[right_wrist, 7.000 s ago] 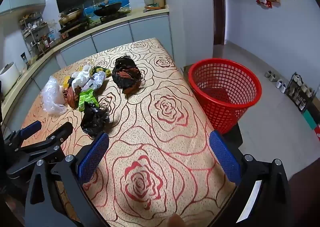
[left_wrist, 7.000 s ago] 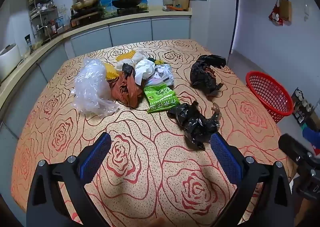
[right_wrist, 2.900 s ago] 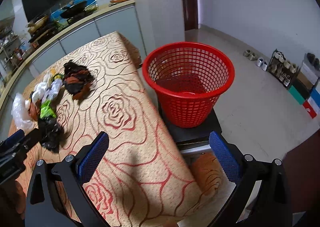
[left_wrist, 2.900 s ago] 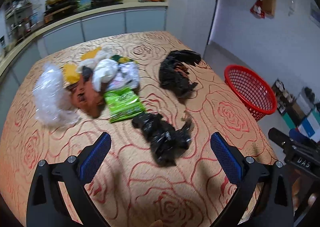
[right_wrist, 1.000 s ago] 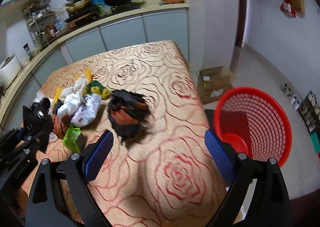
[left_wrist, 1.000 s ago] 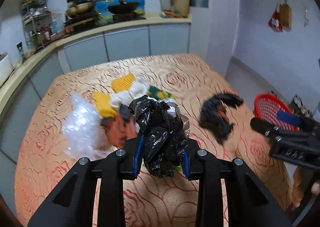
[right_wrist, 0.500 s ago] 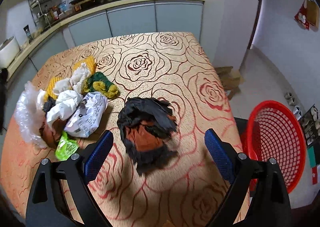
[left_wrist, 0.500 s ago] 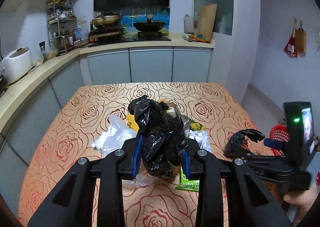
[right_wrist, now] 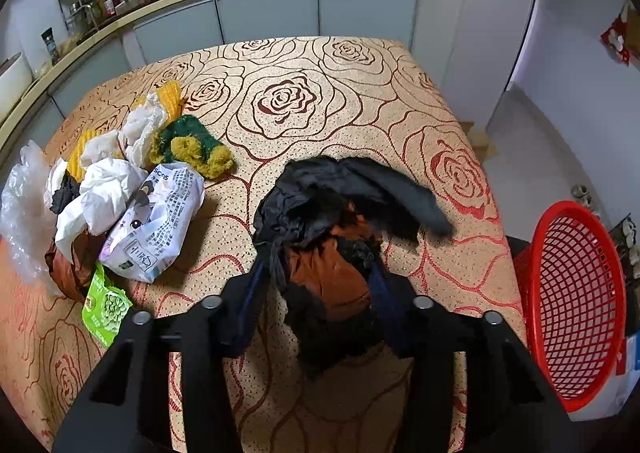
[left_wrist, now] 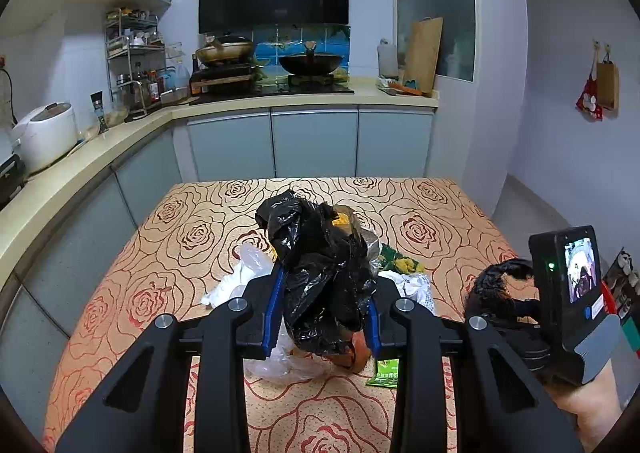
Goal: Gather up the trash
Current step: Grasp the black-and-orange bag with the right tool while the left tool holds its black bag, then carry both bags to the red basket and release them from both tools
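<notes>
Kitchen table (right_wrist: 340, 93), trash pickup under way: left gripper (left_wrist: 323, 313) clamped on crumpled black bag (left_wrist: 320, 273), lifted clear above pile of wrappers (right_wrist: 132, 197). Right gripper (right_wrist: 320, 293) closing around black-and-orange bag (right_wrist: 332, 237), bag between the pads and seemingly resting on the cloth. Best to finish the squeeze on the bunched middle, not the loose flap beyond the fingertips, before lifting. Red basket (right_wrist: 576, 293) off the table edge, right of the fingers, with bare cloth and open floor between for the carry.
</notes>
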